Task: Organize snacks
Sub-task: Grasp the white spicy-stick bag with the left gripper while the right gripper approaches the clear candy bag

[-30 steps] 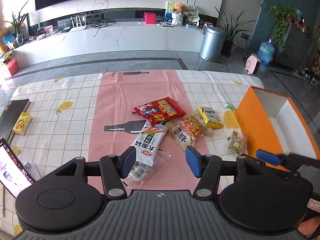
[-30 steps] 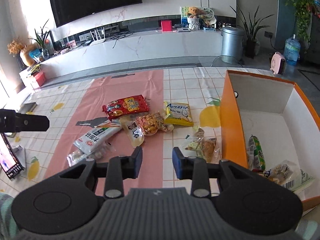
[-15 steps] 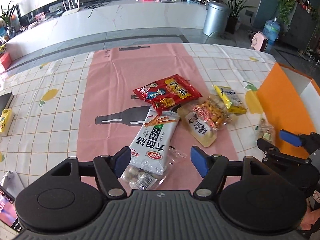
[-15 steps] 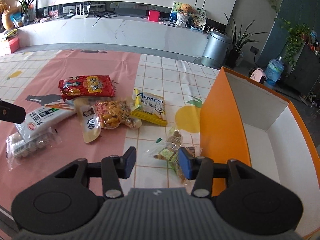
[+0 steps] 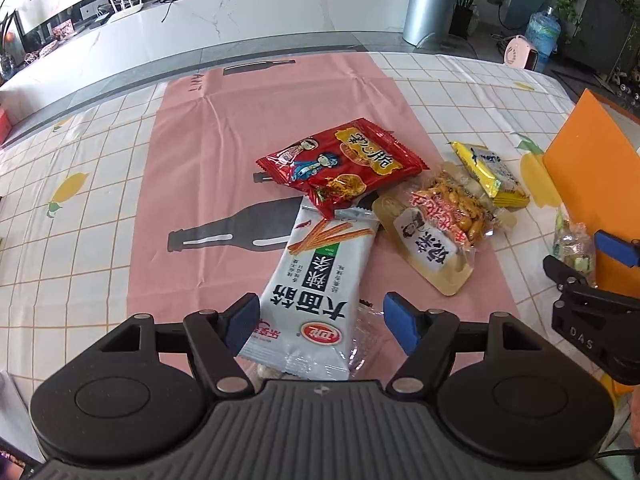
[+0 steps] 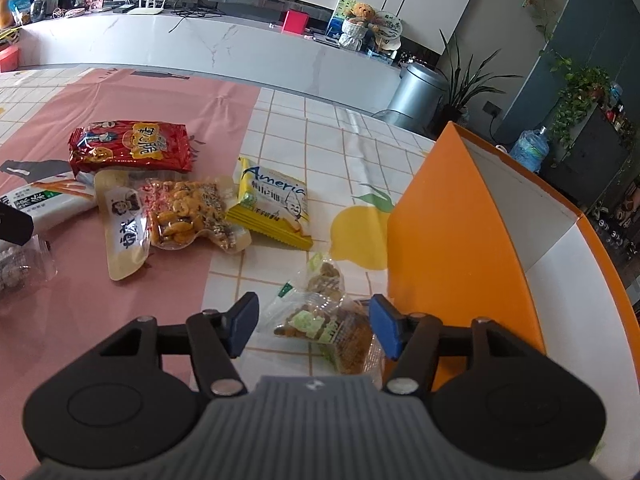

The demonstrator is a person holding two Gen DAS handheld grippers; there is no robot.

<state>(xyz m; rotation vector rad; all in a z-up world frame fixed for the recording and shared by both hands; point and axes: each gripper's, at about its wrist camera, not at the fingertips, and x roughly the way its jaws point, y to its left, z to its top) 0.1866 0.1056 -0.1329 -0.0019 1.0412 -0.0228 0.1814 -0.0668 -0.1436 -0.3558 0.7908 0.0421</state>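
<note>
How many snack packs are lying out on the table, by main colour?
Red: 1, the red pack
White: 1, the white pack
Yellow: 1, the yellow pack
Tan: 1, the tan pouch
Clear: 3, nut bag, mixed bag, bag
Total: 7

Left approach: we see bare pink runner (image 5: 224, 152) left of the white pack (image 5: 320, 280).
Middle: red bag (image 5: 340, 160), peanut pouch (image 6: 188, 212) and yellow packet (image 6: 276, 204) crowd together.
Right: orange box (image 6: 460, 240) wall stands just beside our clear nut bag (image 6: 324, 312).
</note>
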